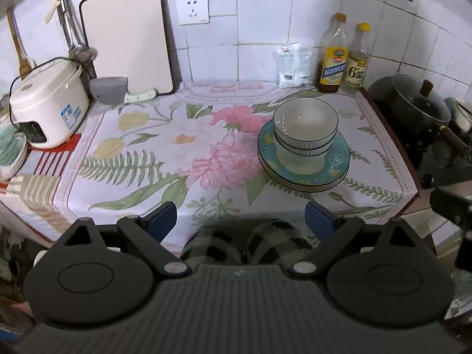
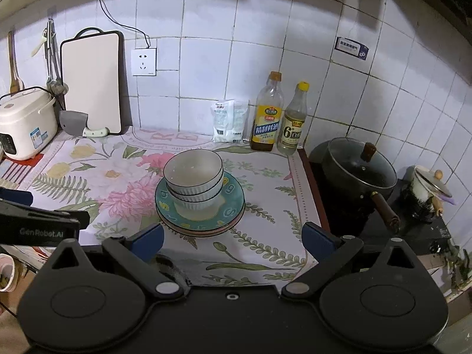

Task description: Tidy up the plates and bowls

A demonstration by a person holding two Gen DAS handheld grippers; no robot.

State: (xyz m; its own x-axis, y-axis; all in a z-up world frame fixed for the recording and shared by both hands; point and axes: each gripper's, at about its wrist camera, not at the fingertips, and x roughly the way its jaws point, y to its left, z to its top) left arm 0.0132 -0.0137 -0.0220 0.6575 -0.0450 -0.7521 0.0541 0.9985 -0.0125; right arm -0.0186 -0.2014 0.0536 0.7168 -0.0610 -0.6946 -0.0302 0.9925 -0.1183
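Note:
A stack of white ribbed bowls sits on a stack of plates, the top one teal with yellow marks, on the floral cloth at the right of the counter. The bowls and the plates also show in the right wrist view. My left gripper is open and empty, held back over the counter's front edge, left of the stack. My right gripper is open and empty, just in front of the plates. The left gripper's body shows at the left of the right wrist view.
A white rice cooker and more plates stand at the far left. A cutting board and cleaver lean on the tiled wall. Two bottles and a bag stand at the back. A lidded black pot sits on the stove at the right.

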